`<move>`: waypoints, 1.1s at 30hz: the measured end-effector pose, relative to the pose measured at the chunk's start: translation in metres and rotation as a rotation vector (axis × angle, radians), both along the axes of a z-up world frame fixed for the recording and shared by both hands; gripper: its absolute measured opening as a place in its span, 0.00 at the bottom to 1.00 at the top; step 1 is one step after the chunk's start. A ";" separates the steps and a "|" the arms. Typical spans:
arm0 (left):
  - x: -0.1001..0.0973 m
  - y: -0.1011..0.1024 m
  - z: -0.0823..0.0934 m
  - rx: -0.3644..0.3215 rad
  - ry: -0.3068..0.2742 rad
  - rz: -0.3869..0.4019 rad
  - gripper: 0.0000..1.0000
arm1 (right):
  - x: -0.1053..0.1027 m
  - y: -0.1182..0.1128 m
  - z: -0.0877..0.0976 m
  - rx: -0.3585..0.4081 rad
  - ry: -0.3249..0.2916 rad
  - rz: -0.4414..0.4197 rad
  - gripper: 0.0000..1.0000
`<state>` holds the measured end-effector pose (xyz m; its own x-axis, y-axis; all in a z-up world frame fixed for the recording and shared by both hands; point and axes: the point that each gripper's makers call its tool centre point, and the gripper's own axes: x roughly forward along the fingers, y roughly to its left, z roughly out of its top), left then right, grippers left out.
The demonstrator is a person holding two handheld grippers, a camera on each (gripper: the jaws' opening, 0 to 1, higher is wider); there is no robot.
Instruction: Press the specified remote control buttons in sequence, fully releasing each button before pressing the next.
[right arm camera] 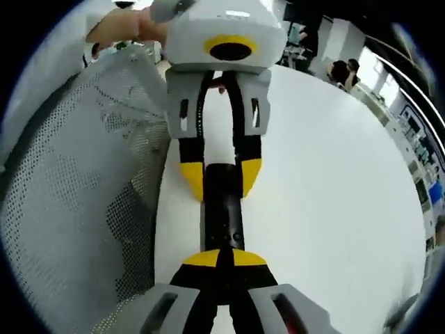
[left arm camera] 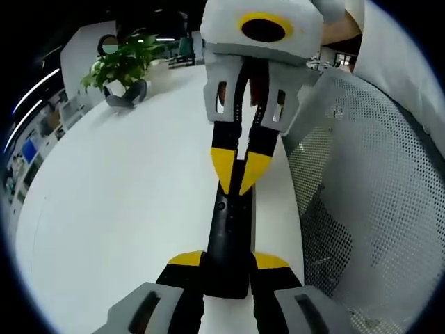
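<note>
Two tools meet at the remote (left arm camera: 228, 240): left tool (left arm camera: 228, 264) clamps it, right tool (left arm camera: 240, 174), pinched narrow, may slip off-button.

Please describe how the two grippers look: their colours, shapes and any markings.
Both the left gripper and the right gripper have light grey bodies with slotted cut-outs, black arms and jaws tipped in yellow. Each carries a grey box bearing a yellow oval ring.

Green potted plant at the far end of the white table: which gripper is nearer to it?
Right. The right gripper presses the slim black remote farther along the table toward the green potted plant; the left gripper clamps the remote's near end, farther back.
</note>
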<state>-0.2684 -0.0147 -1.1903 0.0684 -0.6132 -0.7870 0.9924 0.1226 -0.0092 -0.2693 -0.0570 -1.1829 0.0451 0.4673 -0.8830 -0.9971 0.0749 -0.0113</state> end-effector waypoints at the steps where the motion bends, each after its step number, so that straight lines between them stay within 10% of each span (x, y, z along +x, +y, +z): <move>1: 0.000 0.000 0.000 -0.001 0.000 0.001 0.25 | 0.000 0.000 0.000 0.007 0.018 -0.052 0.00; 5: 0.000 0.000 0.000 -0.002 -0.002 0.009 0.25 | 0.002 0.000 0.000 0.032 0.033 -0.149 0.00; 11: 0.000 0.000 0.000 -0.004 -0.003 0.010 0.25 | -0.003 0.002 0.002 0.052 -0.153 0.067 0.00; 33: 0.000 0.000 0.000 -0.014 -0.004 0.011 0.25 | -0.002 0.003 0.000 0.009 -0.036 0.018 0.00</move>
